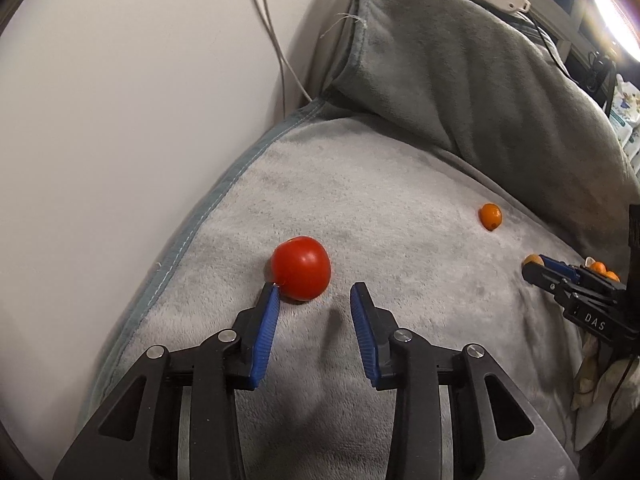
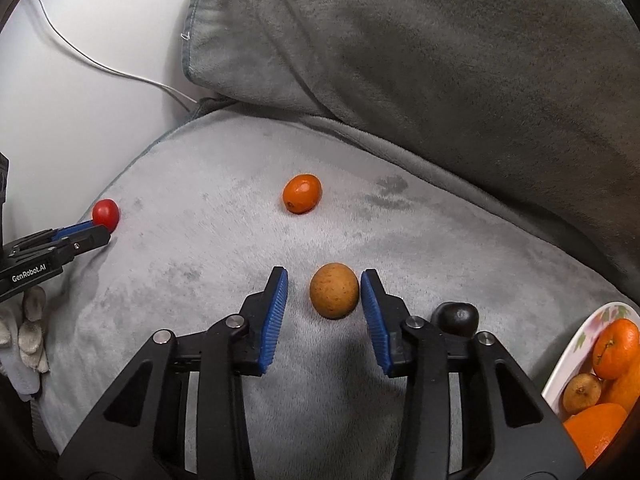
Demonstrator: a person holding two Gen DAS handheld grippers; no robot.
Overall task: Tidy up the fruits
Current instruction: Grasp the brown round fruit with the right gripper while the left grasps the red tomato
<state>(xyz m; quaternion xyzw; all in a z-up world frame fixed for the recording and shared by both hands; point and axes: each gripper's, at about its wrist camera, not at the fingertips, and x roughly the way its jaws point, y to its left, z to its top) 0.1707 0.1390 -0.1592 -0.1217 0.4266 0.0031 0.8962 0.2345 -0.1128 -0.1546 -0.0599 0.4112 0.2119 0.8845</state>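
A red tomato (image 1: 301, 268) lies on the grey blanket (image 1: 360, 200) at the tips of my left gripper (image 1: 316, 292). Its left fingertip touches the tomato, the right one stands apart, and the jaws are open. In the right wrist view a round brown fruit (image 2: 334, 290) sits between the fingers of my right gripper (image 2: 325, 278), close to the right pad with a gap on the left. That gripper is open too. A small orange fruit (image 2: 302, 193) lies farther back, and the tomato (image 2: 106, 213) and left gripper (image 2: 94, 232) show at the left edge.
A white flowered plate (image 2: 576, 344) at the lower right holds oranges (image 2: 616, 346) and a brown fruit (image 2: 582, 390). A dark fruit (image 2: 456, 318) lies behind my right finger. A grey pillow (image 2: 400, 60) rises at the back. A wall with cables (image 1: 276, 40) borders the left.
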